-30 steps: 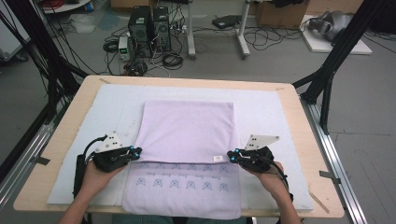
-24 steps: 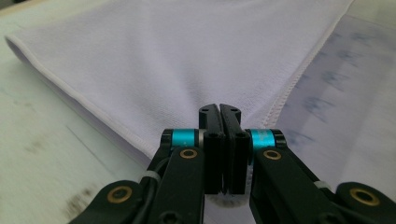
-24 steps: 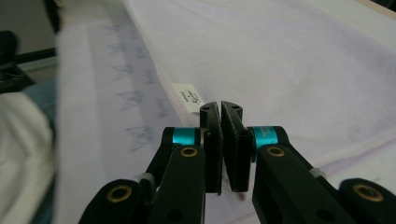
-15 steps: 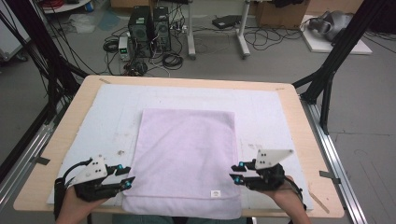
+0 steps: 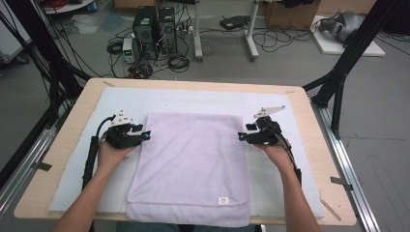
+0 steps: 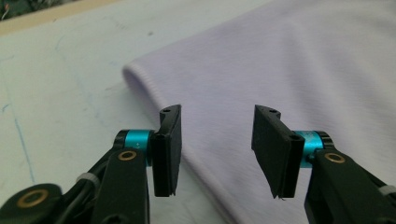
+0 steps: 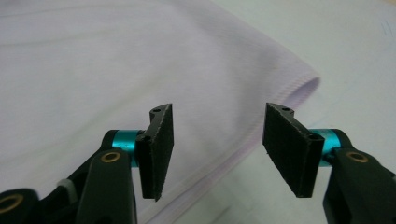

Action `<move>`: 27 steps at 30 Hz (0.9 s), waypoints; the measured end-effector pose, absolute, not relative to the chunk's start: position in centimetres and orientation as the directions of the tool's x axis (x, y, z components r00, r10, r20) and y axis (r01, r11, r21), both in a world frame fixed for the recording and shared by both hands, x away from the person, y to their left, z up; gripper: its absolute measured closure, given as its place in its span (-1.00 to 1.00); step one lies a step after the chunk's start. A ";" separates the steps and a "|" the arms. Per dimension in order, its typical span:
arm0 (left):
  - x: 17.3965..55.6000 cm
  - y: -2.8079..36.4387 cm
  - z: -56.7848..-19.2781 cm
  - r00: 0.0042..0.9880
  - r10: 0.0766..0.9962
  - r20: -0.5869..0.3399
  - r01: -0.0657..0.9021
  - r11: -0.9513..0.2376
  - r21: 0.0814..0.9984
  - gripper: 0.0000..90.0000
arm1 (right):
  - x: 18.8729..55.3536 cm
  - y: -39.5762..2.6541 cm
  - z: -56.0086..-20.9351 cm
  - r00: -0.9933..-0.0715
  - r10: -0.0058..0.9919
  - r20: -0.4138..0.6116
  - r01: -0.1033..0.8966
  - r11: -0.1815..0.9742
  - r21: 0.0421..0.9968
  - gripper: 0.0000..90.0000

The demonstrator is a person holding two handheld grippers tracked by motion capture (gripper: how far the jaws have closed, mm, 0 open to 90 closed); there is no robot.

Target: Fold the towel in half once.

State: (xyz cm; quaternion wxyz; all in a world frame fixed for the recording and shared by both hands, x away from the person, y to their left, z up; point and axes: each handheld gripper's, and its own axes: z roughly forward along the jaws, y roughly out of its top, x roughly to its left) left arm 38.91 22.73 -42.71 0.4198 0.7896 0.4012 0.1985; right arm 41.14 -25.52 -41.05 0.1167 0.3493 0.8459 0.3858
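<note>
- High view: lilac towel folded flat on white mat, small tag near front edge; left gripper and right gripper at its side edges.
- Left gripper view: left gripper jaws just opened, spread, nothing pinched; rounded fold edge shows.
- Right gripper view: right gripper same, over ribbed hem.

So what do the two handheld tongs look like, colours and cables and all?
Both tongs, left and right, are black with flat black pads, turquoise collars and brass-coloured rivets. Each carries a grey three-cornered plate on top and trails a black cable. No sleeves show.
</note>
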 end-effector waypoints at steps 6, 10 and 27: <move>40.8 22.8 -45.1 0.521 0.852 -0.040 0.541 -0.294 0.788 0.00 | 44.0 -25.0 -43.4 -0.680 0.730 0.070 0.558 0.453 0.695 -0.11; 40.9 22.2 -45.1 0.527 0.850 -0.007 0.509 -0.309 0.804 0.32 | 44.4 -24.7 -44.3 -0.662 0.745 0.088 0.571 0.425 0.702 0.08; 43.1 21.7 -39.4 0.444 0.893 0.072 0.395 -0.267 0.879 0.95 | 46.3 -22.9 -37.5 -0.663 0.740 -0.112 0.426 0.496 0.757 0.87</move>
